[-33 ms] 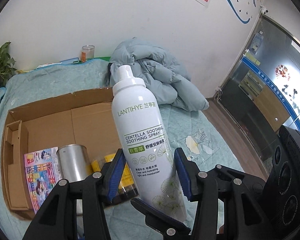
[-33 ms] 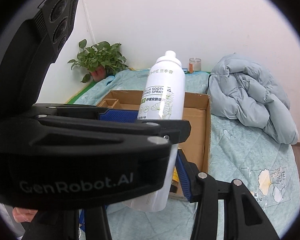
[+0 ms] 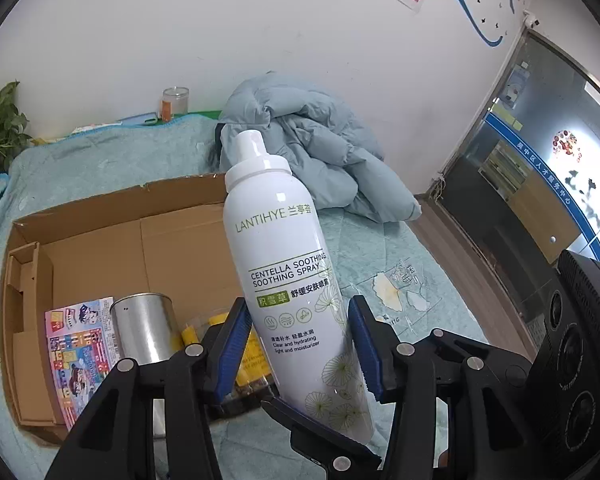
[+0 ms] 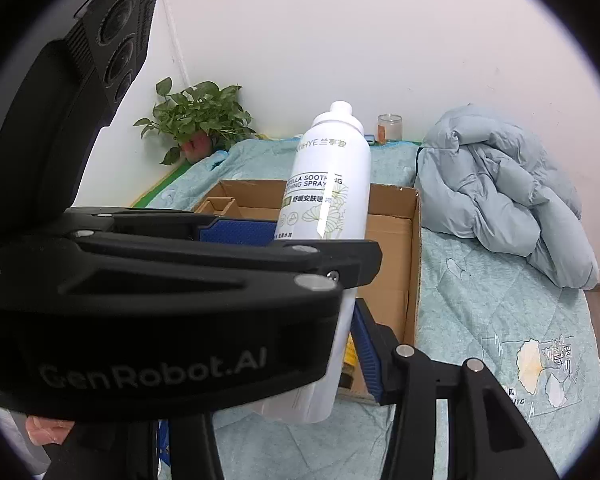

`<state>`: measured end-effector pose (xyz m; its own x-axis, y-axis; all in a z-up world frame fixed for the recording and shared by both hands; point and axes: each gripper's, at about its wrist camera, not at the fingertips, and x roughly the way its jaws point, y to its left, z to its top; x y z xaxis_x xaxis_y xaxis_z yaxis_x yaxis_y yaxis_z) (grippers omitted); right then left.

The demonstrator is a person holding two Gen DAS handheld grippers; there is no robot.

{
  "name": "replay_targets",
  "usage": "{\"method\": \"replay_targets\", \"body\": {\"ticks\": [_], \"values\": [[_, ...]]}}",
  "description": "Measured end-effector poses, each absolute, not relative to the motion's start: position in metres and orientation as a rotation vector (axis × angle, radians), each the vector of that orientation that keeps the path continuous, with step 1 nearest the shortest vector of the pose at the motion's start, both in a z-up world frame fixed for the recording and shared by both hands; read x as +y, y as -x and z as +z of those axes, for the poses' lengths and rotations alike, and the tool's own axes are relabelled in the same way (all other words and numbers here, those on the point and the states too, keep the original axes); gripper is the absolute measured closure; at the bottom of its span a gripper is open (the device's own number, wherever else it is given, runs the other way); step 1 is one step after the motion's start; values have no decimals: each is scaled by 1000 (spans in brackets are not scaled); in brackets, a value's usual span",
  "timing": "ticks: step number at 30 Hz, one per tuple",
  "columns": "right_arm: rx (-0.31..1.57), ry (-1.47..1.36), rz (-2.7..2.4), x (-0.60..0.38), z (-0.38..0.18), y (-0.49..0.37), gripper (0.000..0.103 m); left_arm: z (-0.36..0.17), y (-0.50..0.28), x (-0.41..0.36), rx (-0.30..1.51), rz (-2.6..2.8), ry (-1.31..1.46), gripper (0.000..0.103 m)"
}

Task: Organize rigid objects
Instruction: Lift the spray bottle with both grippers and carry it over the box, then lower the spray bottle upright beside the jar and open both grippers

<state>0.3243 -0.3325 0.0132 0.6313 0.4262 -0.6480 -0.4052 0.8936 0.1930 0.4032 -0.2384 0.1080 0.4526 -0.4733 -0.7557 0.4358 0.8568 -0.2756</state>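
A white spray bottle (image 3: pixel 284 264) with green print stands upright above the front of an open cardboard box (image 3: pixel 100 248). My left gripper (image 3: pixel 298 320) is shut on it, blue pads pressing its lower half from both sides. My right gripper (image 4: pixel 320 352) grips the bottle lower down near its base; its right pad lies against the bottle (image 4: pixel 328 184) and its other finger is hidden behind the left gripper's fingers (image 4: pixel 220 264). One of the right gripper's fingers (image 3: pixel 320 440) crosses in front of the bottle's base.
Inside the box lie a metal can (image 3: pixel 144 328), a colourful packet (image 3: pixel 80 352) and a yellow pack (image 3: pixel 252 356). The box rests on a teal quilt (image 3: pixel 380 264). A blue-grey jacket (image 3: pixel 320 160), a glass jar (image 3: pixel 175 100) and a plant (image 4: pixel 200 120) sit behind.
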Motion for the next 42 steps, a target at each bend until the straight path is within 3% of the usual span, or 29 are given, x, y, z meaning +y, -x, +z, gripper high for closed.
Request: {"method": "replay_targets", "body": {"ticks": [19, 27, 32, 33, 35, 36, 37, 39, 41, 42], "values": [[960, -82, 445, -351, -82, -383, 56, -38, -487, -273, 1250, -571, 75, 56], [1000, -114, 420, -356, -99, -379, 56, -53, -487, -277, 1282, -566, 84, 57], [982, -154, 375, -371, -91, -372, 57, -23, -470, -263, 1220, -571, 71, 56], [970, -154, 355, -374, -88, -367, 55, -15, -464, -258, 1193, -567, 73, 54], [920, -138, 308, -379, -79, -354, 41, 6, -441, -239, 1101, -552, 85, 51], [891, -145, 294, -381, -75, -345, 27, 15, -429, -231, 1061, -537, 77, 46], [867, -155, 287, -383, -73, -337, 20, 28, -412, -218, 994, -505, 56, 41], [835, -150, 289, -381, -71, -317, 20, 48, -381, -195, 869, -414, 7, 13], [820, -106, 291, -371, -71, -298, 20, 65, -352, -174, 759, -314, -50, 4], [812, -87, 291, -367, -70, -291, 21, 71, -340, -166, 718, -279, -70, 4]]}}
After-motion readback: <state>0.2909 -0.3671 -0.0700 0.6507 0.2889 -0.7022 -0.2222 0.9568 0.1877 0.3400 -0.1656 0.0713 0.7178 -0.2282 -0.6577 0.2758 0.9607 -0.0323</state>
